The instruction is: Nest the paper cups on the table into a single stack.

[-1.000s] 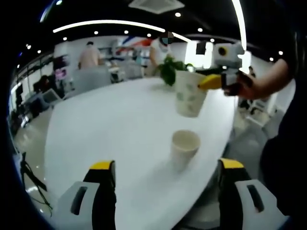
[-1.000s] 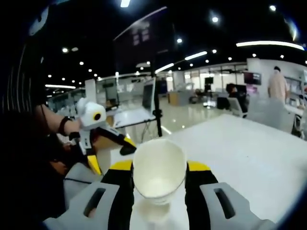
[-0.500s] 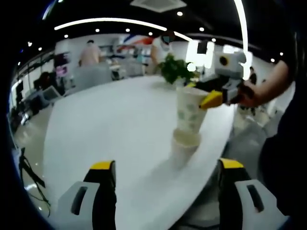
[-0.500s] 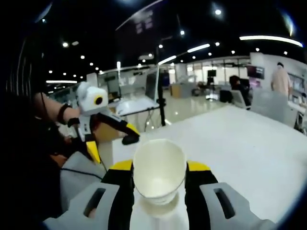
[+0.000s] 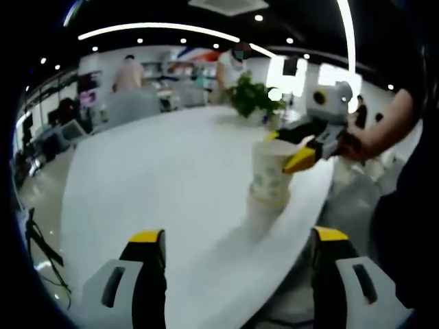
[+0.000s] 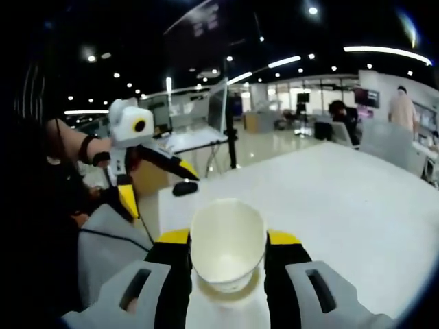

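Two cups nest on my white table (image 5: 158, 178): right gripper (image 6: 228, 252) clamps upper cup (image 6: 227, 245) into lower cup (image 5: 262, 218); left gripper (image 5: 233, 240) gapes.

No text, number or brand can be read in either view. The upper paper cup (image 5: 270, 175) carries a pale green print on its side, but it is too blurred to tell if it is letters or only a pattern. On the far wall there is a red and blue sign (image 5: 194, 60); its content is too small to read. The dark hanging screen (image 6: 206, 48) shows faint light marks in its upper part, also not readable.
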